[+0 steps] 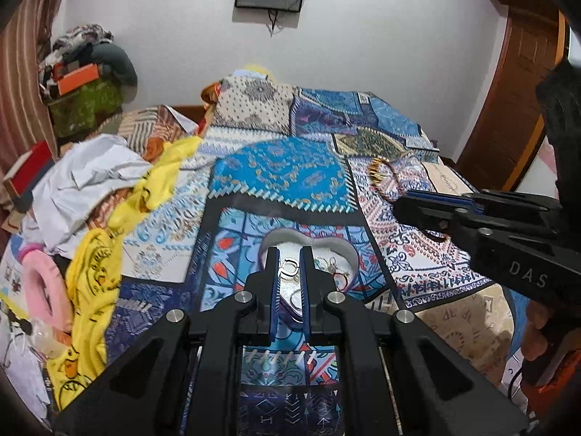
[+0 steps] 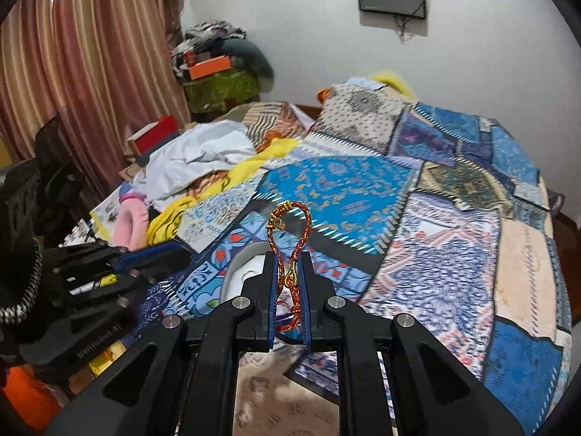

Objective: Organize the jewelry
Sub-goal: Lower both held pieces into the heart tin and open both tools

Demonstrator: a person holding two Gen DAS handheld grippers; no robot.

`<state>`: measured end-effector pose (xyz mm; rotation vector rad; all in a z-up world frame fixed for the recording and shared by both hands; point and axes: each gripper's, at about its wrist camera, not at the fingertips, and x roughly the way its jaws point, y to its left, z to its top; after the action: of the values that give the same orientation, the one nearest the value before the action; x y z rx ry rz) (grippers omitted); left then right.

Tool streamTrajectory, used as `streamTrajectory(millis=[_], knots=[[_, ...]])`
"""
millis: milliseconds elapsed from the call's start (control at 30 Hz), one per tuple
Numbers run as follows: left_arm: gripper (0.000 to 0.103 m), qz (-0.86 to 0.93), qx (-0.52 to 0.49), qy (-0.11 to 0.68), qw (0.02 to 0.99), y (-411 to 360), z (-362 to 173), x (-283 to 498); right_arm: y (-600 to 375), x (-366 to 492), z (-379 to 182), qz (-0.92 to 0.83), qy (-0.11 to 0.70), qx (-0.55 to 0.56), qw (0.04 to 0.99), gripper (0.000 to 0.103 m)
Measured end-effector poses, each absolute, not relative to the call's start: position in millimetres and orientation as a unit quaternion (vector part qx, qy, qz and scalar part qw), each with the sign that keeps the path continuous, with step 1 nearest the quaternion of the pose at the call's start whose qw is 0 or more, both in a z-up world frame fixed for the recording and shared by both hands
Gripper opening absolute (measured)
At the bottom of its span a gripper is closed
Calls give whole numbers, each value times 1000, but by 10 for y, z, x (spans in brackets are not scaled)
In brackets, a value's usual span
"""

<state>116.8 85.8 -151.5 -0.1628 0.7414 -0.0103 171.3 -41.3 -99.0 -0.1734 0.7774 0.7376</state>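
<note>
A grey heart-shaped jewelry box (image 1: 290, 238) lies open on the patchwork bedspread, with rings and earrings (image 1: 290, 270) inside. My left gripper (image 1: 289, 254) hovers right over the box, fingers close together with a narrow gap; nothing is clearly held between them. My right gripper (image 2: 289, 258) is shut on a red braided bracelet (image 2: 305, 218) with gold clasps, holding it up above the bed. In the left wrist view the bracelet (image 1: 381, 174) sticks out of the right gripper (image 1: 403, 203), to the right of the box. The box edge (image 2: 247, 254) shows left of the right gripper.
A pile of clothes, white cloth (image 1: 90, 178), yellow fabric (image 1: 94, 272) and a pink item (image 1: 43, 287), covers the bed's left side. Boxes and bags (image 1: 83, 83) stack in the far left corner by the curtain. A wooden door (image 1: 515, 91) stands at right.
</note>
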Motion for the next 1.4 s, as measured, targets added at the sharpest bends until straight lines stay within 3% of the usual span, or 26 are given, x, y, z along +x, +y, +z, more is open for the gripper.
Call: streamTrajectory(millis=[767, 967, 1100, 1400], knots=[[9, -32, -101, 419, 902, 898, -1979, 1558, -54, 1999, -1584, 380, 452, -108, 800, 10], [9, -28, -96, 414, 905, 904, -1901, 1537, -17, 1994, -1636, 385, 463, -116, 790, 12], [10, -15, -94, 405, 910, 961, -1785, 1481, -15, 2027, -1655, 382, 476, -112, 784, 25], [10, 12, -84, 363, 928, 1055, -1355, 1239, -188, 1951, -1266, 374, 438, -82, 813, 26]])
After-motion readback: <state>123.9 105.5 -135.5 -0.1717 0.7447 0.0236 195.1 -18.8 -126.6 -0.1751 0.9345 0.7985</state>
